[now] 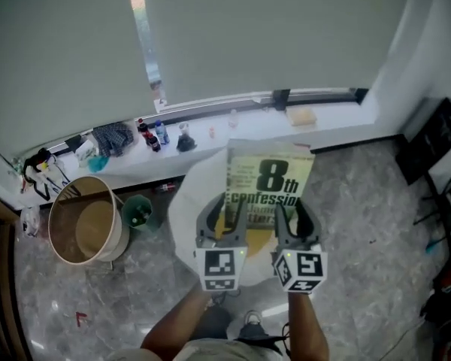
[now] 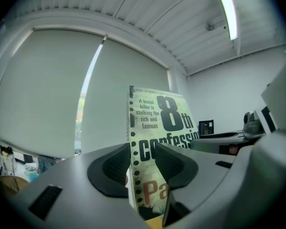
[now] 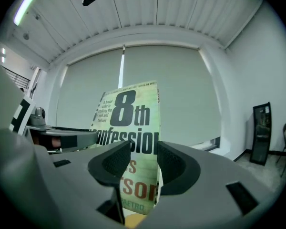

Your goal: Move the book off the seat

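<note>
A pale green paperback, the book [image 1: 267, 183], is raised in the air, its cover with large black print facing me. My left gripper [image 1: 221, 228] is shut on its lower left edge and my right gripper [image 1: 298, 222] on its lower right edge. Below and behind the book lies the white rounded seat [image 1: 186, 209]. In the left gripper view the book [image 2: 157, 113] stands upright with its spine between the pads of the left gripper [image 2: 142, 165]. The right gripper view shows the book [image 3: 131, 113] clamped by the right gripper [image 3: 144, 167].
A tan round bin [image 1: 86, 220] stands on the marble floor at left, a green object [image 1: 137, 210] beside it. Bottles [image 1: 152, 134] and clutter line the window sill [image 1: 233, 119]. Black chairs [image 1: 436, 149] stand at right. Blinds cover the window.
</note>
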The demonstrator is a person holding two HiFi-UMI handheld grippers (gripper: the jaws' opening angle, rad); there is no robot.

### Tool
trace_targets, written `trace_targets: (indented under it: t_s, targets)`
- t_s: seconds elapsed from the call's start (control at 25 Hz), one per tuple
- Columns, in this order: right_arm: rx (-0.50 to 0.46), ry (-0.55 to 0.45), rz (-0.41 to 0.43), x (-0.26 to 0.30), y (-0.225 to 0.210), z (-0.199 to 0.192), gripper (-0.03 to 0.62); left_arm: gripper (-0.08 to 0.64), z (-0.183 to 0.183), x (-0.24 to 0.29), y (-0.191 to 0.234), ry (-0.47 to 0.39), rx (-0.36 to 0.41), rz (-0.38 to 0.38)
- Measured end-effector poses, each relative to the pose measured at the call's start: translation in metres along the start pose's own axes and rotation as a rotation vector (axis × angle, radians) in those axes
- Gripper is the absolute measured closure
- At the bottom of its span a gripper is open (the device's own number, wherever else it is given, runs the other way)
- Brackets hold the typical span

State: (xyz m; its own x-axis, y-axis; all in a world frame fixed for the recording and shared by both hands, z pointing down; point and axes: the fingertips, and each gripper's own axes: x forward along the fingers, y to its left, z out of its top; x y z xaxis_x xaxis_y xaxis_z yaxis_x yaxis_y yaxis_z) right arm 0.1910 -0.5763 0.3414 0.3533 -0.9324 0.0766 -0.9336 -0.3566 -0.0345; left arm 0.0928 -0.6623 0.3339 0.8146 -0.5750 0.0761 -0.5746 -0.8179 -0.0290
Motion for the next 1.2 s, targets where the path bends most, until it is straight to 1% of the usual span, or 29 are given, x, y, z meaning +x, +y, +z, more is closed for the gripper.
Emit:
trace_targets:
  t_s: [0.12,0.24,0.36,0.56,0.72,0.84,0.92,1.12,1.2]
  targets:
    - [-0.007,-0.024,-0.122,-0.032,-0.045,0.019,0.426,0.394,0.022,0.014,-0.053,-0.029,0.011,-0.129]
    - [-0.008,-0.031,-0.260,-0.076,-0.084,0.026,0.426,0.394,0.033,0.018,-0.108,-0.049,0.020,-0.269]
    - [0.000,-0.040,-0.402,-0.133,-0.129,0.028,0.426,0.394,0.039,0.014,-0.179,-0.064,0.014,-0.405]
    - [0.010,-0.051,-0.620,-0.249,-0.201,0.032,0.426,0.394,0.050,-0.015,-0.312,-0.075,0.012,-0.624]
    - [0.021,-0.050,-0.789,-0.356,-0.247,0.023,0.426,0.394,0.051,-0.059,-0.418,-0.076,-0.003,-0.788]
    - [0.028,-0.056,-0.922,-0.444,-0.272,0.017,0.426,0.394,0.049,-0.106,-0.496,-0.083,0.008,-0.914]
    - [0.030,-0.071,-1.013,-0.504,-0.286,0.019,0.426,0.394,0.050,-0.139,-0.548,-0.091,0.011,-1.000]
    - [0.028,-0.090,-1.243,-0.668,-0.312,0.016,0.426,0.394,0.059,-0.241,-0.687,-0.125,0.013,-1.233]
    - [0.025,-0.097,-1.330,-0.731,-0.318,0.018,0.426,0.394,0.061,-0.285,-0.735,-0.125,0.009,-1.314]
